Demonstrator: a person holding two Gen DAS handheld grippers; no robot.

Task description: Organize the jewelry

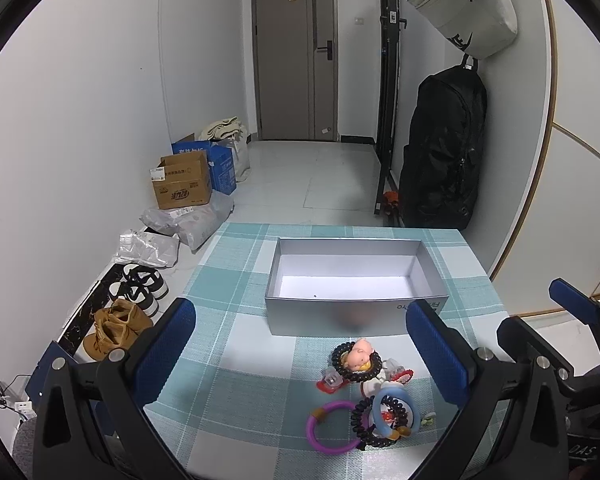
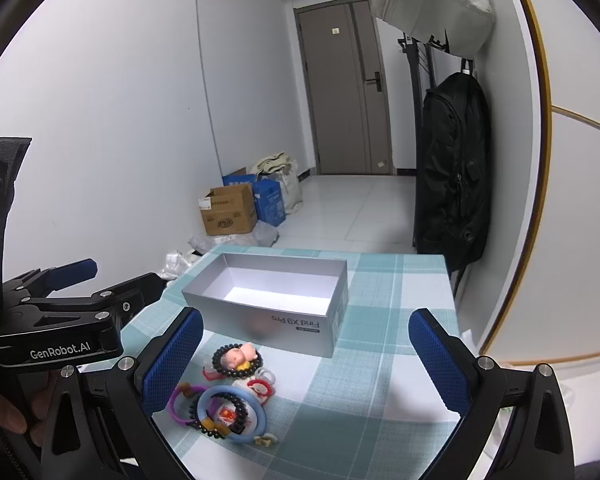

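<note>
Silver box (image 1: 354,316) on teal-and-white plaid tablecloth (image 1: 236,364); purple ring (image 1: 332,426), pale-blue ring (image 2: 236,416).

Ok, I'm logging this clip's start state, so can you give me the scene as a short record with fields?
surface: teal-and-white checked tablecloth
container: open silver cardboard box, nothing visible inside
jewelry: pile in front of the box, on the cloth
items: purple plastic ring; light-blue ring; black bead bracelet around a pink pig charm
left gripper: open, holding nothing
right gripper: open, holding nothing

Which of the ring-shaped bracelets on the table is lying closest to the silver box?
The black beaded bracelet circling the little pink doll; the purple ring and blue ring lie farther from the box.
</note>
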